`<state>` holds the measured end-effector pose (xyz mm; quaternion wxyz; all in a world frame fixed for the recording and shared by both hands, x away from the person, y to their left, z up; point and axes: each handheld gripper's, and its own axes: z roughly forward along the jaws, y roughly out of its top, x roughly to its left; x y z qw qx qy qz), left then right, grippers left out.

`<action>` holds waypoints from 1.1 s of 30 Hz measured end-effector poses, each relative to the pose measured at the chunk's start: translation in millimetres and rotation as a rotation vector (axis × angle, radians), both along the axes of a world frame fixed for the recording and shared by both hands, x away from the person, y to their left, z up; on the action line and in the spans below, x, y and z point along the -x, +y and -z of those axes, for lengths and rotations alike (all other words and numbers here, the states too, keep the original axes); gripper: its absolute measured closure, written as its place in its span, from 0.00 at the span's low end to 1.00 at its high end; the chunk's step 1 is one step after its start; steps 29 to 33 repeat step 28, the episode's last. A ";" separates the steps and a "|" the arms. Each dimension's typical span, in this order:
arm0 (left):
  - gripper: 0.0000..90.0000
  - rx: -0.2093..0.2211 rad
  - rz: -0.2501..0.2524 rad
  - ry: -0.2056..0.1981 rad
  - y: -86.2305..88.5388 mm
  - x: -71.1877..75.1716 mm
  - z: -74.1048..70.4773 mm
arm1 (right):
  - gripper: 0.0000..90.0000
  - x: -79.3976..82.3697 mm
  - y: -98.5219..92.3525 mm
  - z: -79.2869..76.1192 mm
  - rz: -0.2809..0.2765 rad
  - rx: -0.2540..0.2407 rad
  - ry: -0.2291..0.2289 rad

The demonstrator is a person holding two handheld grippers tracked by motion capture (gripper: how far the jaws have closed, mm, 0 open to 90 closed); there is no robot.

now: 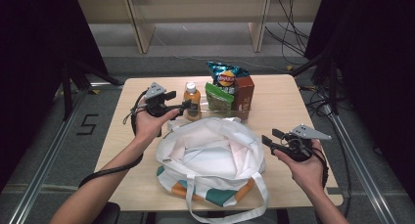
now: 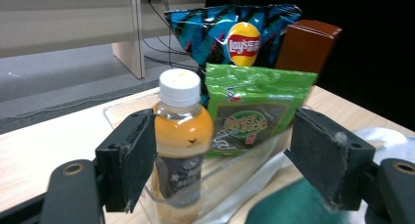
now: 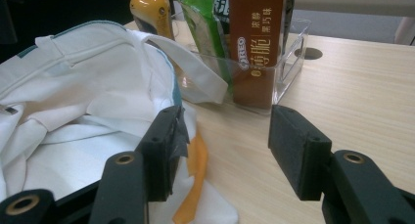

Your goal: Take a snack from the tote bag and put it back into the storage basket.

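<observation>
Ease the spread left tool (image 2: 220,150) squarely around the orange bottle (image 2: 182,136) below its cap, while the right tool (image 3: 222,145), also spread, waits.

From above our side we look forward and down on the table (image 1: 279,94). Each gripper camera sits low and close; both share the bottle (image 2: 182,136), box (image 3: 254,43) and bag (image 3: 73,111).

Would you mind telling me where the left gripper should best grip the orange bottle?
Probably the bottle at its shoulder, just under the white cap, coming level from the near side. It stands upright in the clear tray, whose wall hides its base; the left gripper is open around it.
</observation>
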<state>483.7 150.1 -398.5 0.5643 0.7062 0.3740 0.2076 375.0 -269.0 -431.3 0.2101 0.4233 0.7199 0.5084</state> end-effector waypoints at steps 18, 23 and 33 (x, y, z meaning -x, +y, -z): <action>0.28 -0.009 0.051 0.031 17.4 49.9 22.6 | 0.53 -0.1 0.0 0.1 -0.003 -0.005 0.000; 0.28 0.005 0.056 0.028 21.9 60.5 28.7 | 0.53 0.3 -0.4 -0.1 0.002 0.005 0.008; 0.28 0.002 0.046 0.001 24.7 61.3 26.3 | 0.53 0.3 -0.1 -0.1 -0.001 -0.012 0.010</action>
